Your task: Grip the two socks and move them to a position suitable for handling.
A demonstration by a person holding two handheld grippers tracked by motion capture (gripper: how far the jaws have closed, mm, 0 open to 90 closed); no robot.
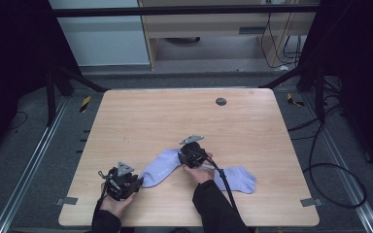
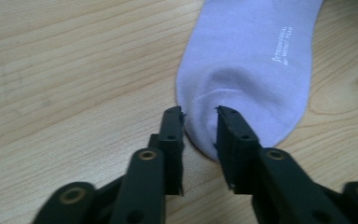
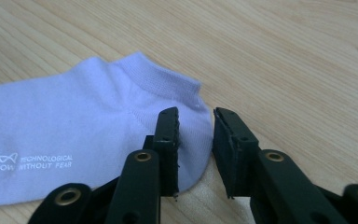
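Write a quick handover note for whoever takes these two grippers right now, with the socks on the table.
Left gripper: jaws around the toe end of the near lilac sock, a gap showing, no firm pinch yet.
Right gripper: jaws around that sock's heel and cuff edge, also not clamped.
Second lilac sock lies flat behind the right forearm, on the table.
Done: both grippers placed at the sock's ends.
Left: probably close both, then lift or move the sock.

Two lavender socks point(image 1: 162, 167) lie on the table point(image 1: 175, 116) between both tools.
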